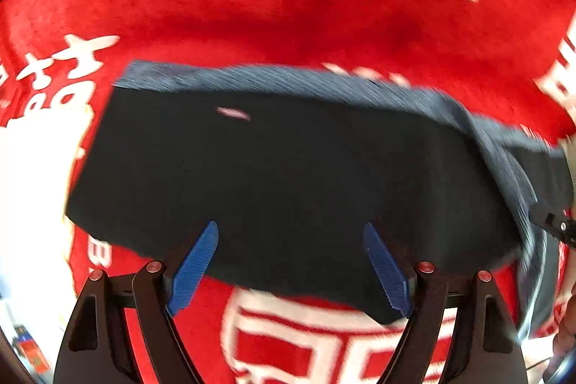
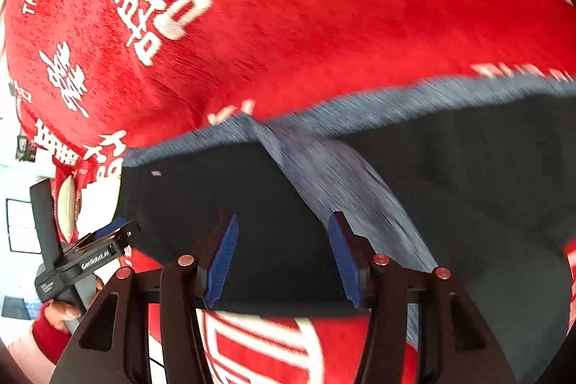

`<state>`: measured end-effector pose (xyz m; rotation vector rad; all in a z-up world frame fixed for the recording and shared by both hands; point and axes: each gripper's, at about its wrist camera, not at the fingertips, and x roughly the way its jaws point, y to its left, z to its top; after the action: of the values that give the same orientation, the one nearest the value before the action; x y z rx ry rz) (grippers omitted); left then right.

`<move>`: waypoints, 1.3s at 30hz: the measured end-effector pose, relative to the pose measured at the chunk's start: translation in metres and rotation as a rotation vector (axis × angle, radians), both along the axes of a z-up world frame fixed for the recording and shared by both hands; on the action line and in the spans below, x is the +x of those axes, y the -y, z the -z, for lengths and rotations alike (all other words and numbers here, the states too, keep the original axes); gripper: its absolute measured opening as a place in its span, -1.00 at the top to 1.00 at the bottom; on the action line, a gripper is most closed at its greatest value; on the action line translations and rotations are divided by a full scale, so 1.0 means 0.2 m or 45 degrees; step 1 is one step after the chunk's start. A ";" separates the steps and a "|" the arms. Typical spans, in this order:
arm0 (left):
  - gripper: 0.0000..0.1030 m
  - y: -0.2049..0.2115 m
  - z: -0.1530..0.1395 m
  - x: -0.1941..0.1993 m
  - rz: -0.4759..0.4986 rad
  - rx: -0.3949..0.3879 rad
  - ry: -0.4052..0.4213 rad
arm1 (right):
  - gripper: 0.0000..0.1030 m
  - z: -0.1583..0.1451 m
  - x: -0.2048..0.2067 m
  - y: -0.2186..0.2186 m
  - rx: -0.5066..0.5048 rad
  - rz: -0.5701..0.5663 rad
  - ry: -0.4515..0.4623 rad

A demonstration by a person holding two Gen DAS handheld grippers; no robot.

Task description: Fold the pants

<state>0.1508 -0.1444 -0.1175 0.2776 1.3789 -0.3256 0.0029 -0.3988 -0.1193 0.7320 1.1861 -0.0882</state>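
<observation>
Dark navy pants [image 1: 280, 175] with a blue-grey ribbed band along the far edge lie folded on a red blanket. They also show in the right wrist view [image 2: 252, 222], with a blue-grey strip running diagonally across them. My left gripper [image 1: 289, 232] is open just above the near edge of the pants, holding nothing. My right gripper [image 2: 282, 225] is open over the pants, holding nothing. The left gripper also shows at the left of the right wrist view [image 2: 108, 240], held by a hand.
The red blanket [image 1: 288, 5] with white lettering covers the whole surface under the pants; it also fills the right wrist view [image 2: 288, 23]. A bright white area lies beyond its left edge [image 1: 28, 186]. Both views are motion-blurred.
</observation>
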 end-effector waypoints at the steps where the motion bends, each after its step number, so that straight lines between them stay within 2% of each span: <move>1: -0.63 0.03 0.00 -0.04 0.025 -0.007 -0.009 | -0.10 -0.01 -0.07 0.01 -0.009 0.020 -0.011; 6: -0.63 0.15 -0.01 -0.25 0.146 -0.077 -0.055 | -0.10 -0.03 -0.36 0.03 -0.066 0.118 -0.043; 13: -0.63 0.27 -0.06 -0.57 0.296 -0.140 -0.095 | -0.10 -0.04 -0.88 0.01 -0.125 0.339 -0.114; 16: -0.63 0.26 -0.10 -0.71 0.347 -0.153 -0.106 | -0.10 -0.02 -1.07 -0.03 -0.153 0.407 -0.162; 22: -0.63 0.18 -0.11 -0.88 0.387 -0.140 -0.153 | -0.10 0.02 -1.40 -0.07 -0.174 0.574 -0.226; 27: -0.63 0.16 -0.09 -0.97 0.416 -0.124 -0.178 | -0.10 0.05 -1.53 -0.04 -0.197 0.628 -0.251; 32: -0.63 0.24 -0.07 -1.03 0.431 -0.114 -0.184 | -0.10 0.11 -1.63 0.03 -0.211 0.656 -0.254; 39: -0.63 0.44 -0.05 -1.06 0.422 -0.120 -0.194 | -0.07 0.18 -1.62 0.10 -0.085 0.498 -0.111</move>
<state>-0.0617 -0.2325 -0.1083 0.4108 1.4617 -0.6969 -0.3210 -0.4188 -0.1546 0.9008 1.1037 -0.4872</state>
